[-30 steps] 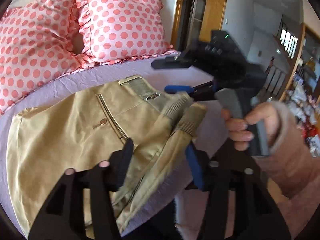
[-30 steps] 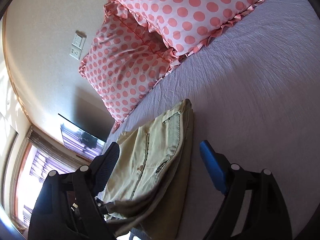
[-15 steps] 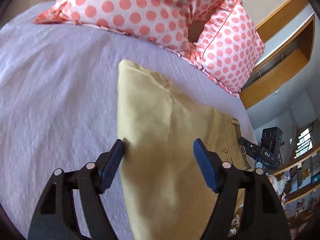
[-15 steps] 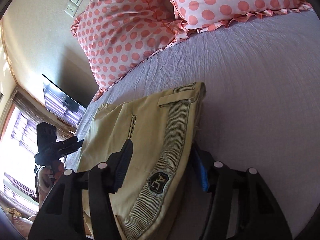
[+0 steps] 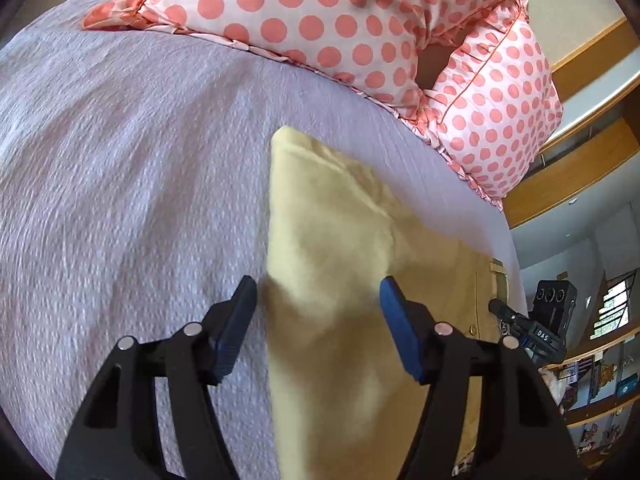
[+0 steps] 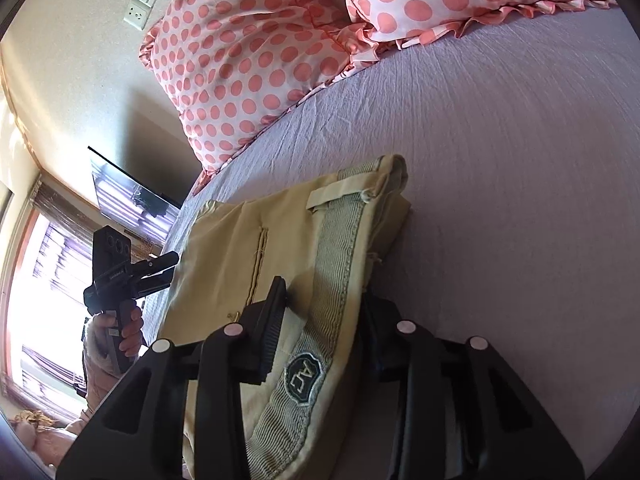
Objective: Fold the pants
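Observation:
Tan pants [image 5: 332,264] lie folded on a lilac bedsheet [image 5: 120,160]. In the left wrist view my left gripper [image 5: 318,304] is open, its jaws straddling the pants' folded end. In the right wrist view the pants [image 6: 288,240] show their striped waistband with a dark badge [image 6: 302,376]. My right gripper [image 6: 324,320] straddles the waistband, one jaw on top of the cloth and the other under its edge, closing on it. The left gripper also shows at the far end in the right wrist view [image 6: 160,268], and the right gripper in the left wrist view [image 5: 520,320].
Two pink polka-dot pillows [image 5: 340,28] [image 6: 248,60] lie at the head of the bed. A wall socket [image 6: 140,2], a wall screen [image 6: 132,196] and a bright window [image 6: 40,300] are on one side; wooden shelving [image 5: 592,360] stands on the other.
My left gripper let go of the waistband and swung to the pants' far folded end. My right gripper moved in over the waistband and narrowed its jaws around it.

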Demonstrator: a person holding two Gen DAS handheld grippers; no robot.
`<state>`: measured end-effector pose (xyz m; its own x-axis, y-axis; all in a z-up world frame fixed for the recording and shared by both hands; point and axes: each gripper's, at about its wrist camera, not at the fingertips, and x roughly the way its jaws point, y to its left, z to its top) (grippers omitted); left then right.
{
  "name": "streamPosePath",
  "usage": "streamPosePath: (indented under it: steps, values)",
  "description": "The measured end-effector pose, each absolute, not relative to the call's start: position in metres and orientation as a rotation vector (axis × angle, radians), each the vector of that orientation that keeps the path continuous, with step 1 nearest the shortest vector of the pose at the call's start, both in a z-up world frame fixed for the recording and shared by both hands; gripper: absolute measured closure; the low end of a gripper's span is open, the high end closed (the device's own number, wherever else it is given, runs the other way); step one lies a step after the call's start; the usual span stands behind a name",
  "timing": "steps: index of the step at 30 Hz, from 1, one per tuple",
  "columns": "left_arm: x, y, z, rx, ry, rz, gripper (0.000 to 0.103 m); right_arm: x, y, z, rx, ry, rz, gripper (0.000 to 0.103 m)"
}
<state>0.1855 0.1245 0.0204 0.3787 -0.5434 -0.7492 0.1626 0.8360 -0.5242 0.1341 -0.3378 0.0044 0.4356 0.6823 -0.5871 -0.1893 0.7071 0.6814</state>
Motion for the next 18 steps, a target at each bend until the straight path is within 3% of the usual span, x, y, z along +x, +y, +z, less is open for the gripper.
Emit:
streamPosePath:
  steps: [3, 4, 5, 6, 18]
  values:
    - [0.183, 0.11, 0.023, -0.316, 1.098, -0.441, 0.037, 0.134, -0.337, 0.004, 0.578, 0.98, 0.584, 0.065]
    - [0.182, 0.107, 0.023, -0.294, 1.095, -0.435, 0.054, 0.133, -0.336, 0.004, 0.566, 0.974, 0.589, 0.07]
    - [0.181, 0.104, 0.023, -0.259, 1.094, -0.407, 0.065, 0.132, -0.335, 0.003, 0.555, 0.968, 0.6, 0.077]
    - [0.181, 0.104, 0.024, -0.248, 1.082, -0.416, 0.098, 0.132, -0.335, 0.002, 0.57, 0.967, 0.626, 0.085]
    - [0.247, 0.084, 0.077, -0.315, 0.836, -0.439, 0.098, 0.213, -0.341, 0.057, 0.592, 0.769, 0.594, 0.091]
